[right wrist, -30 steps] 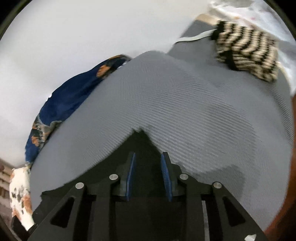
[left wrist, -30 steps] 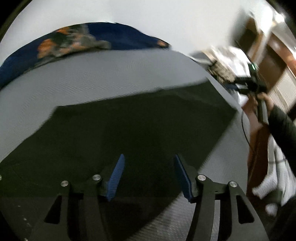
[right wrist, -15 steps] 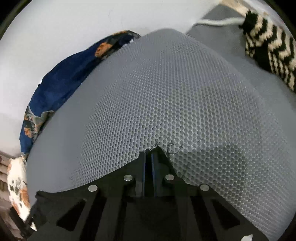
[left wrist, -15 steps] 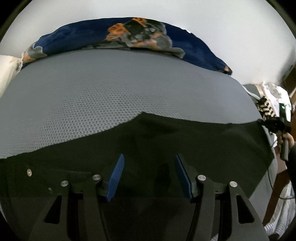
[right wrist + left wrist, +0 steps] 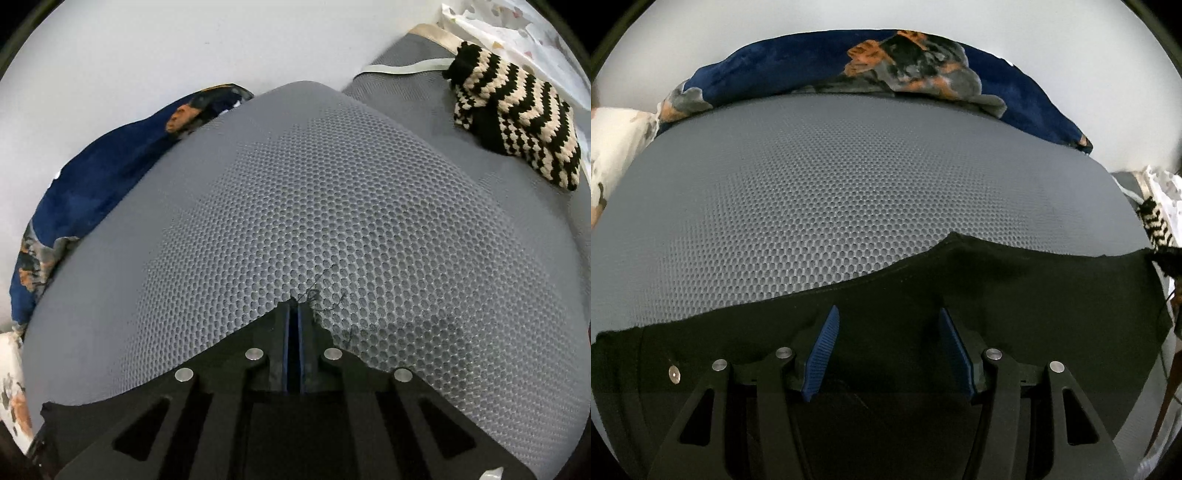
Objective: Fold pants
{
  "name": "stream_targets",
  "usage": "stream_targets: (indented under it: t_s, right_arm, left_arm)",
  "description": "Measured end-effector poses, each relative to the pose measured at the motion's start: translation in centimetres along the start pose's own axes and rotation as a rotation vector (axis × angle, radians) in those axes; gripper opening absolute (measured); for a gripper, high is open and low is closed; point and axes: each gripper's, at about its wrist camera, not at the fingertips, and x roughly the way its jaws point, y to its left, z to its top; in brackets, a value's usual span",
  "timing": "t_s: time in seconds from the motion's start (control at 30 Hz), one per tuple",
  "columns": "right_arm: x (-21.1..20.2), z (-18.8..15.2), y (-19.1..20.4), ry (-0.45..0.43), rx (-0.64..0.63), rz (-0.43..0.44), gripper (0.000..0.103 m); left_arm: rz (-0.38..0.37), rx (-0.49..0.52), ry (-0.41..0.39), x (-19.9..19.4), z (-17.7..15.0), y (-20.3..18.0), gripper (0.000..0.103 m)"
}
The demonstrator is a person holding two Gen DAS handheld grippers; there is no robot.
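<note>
Black pants lie flat across a grey honeycomb mattress, with a metal button showing at their near-left end. My left gripper hovers open over the pants, its blue pads apart and nothing pinched between them. In the right wrist view the right gripper has its pads almost together on a frayed corner of the pants. Its jaws are opening slightly, and the fabric is still between them, with loose threads sticking out at the tip.
A dark blue blanket with orange patches is bunched along the far edge against a white wall. A black and cream striped knit item lies at the far right. The grey mattress stretches bare beyond the pants.
The right jaws went from apart to nearly together on the pants corner. The left gripper swung over the pants and sank lower, staying open; the button end came into its view.
</note>
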Motion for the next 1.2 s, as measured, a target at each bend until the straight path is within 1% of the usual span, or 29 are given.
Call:
stream_targets:
  t_s: [0.03,0.07,0.1,0.13,0.2,0.27,0.33,0.43,0.47,0.53,0.57,0.67,0.73,0.87,0.93,1.03,1.1,1.13,1.2]
  right_arm:
    - [-0.1,0.0,0.3,0.007,-0.008,-0.018,0.017]
    - [-0.3,0.1,0.8,0.014,-0.021,-0.055,0.025]
    - [-0.7,0.1,1.2,0.017,-0.033,-0.065,0.035]
    - [-1.4,0.1,1.6,0.006,-0.049,-0.063,0.036]
    - [-3.4,0.1,3.0,-0.047,-0.086,-0.062,0.036]
    - [-5.1,0.1,4.5,-0.068,-0.11,-0.025,0.036]
    - [-6.7,-0.5,7.0,-0.076,-0.156,0.054,0.036]
    - [-7.5,-1.8,11.3,-0.049,-0.246,0.154,0.036]
    - [-7.5,-2.6,13.5,-0.03,-0.29,0.189,0.036]
    - [-7.2,-4.1,16.5,0.003,-0.343,0.242,0.036]
    - [-6.7,-5.1,18.8,0.034,-0.382,0.29,0.036]
    - [-5.6,-7.9,24.0,0.106,-0.476,0.378,0.036]
    - [-4.8,-10.0,28.0,0.16,-0.55,0.445,0.036]
    - [-3.5,-13.8,33.8,0.252,-0.67,0.558,0.036]
    - [-2.9,-15.5,35.9,0.294,-0.721,0.59,0.036]
    - [-1.9,-17.8,38.7,0.343,-0.784,0.611,0.036]
    - [-0.8,-18.6,40.3,0.377,-0.806,0.62,0.036]
    - [-0.5,-19.1,40.9,0.394,-0.817,0.621,0.036]
    - [0.5,-19.9,42.4,0.415,-0.839,0.62,0.036]
  left_arm:
    - [0.005,0.009,-0.001,0.1,0.1,-0.1,0.057]
    - [0.012,0.02,-0.005,0.2,0.1,-0.2,0.057]
    - [0.015,0.027,-0.005,0.3,0.2,-0.3,0.057]
    - [0.011,0.025,-0.005,0.3,0.3,-0.2,0.057]
    - [-0.037,0.001,0.001,-0.2,0.4,0.1,0.057]
    - [-0.078,-0.018,-0.012,-1.3,0.4,0.6,0.057]
    - [-0.063,-0.006,-0.039,-2.8,0.2,0.9,0.058]
    - [-0.031,-0.013,-0.069,-4.8,-0.5,2.4,0.061]
    - [-0.022,-0.024,-0.076,-5.5,-0.7,3.0,0.062]
    - [0.01,-0.044,-0.085,-6.7,-1.3,4.6,0.062]
    - [0.024,-0.051,-0.087,-7.1,-1.6,5.2,0.062]
    - [0.067,-0.091,-0.085,-8.2,-2.8,7.6,0.062]
    - [0.08,-0.119,-0.081,-8.6,-3.5,9.0,0.062]
    - [0.09,-0.163,-0.094,-9.0,-5.0,11.1,0.062]
    - [0.093,-0.176,-0.085,-8.7,-5.6,11.8,0.062]
    - [0.087,-0.18,-0.08,-8.0,-6.1,12.5,0.062]
    - [0.088,-0.171,-0.074,-7.7,-6.4,12.8,0.059]
    - [0.092,-0.169,-0.07,-7.5,-6.4,12.8,0.056]
    - [0.098,-0.157,-0.065,-7.0,-6.6,13.0,0.054]
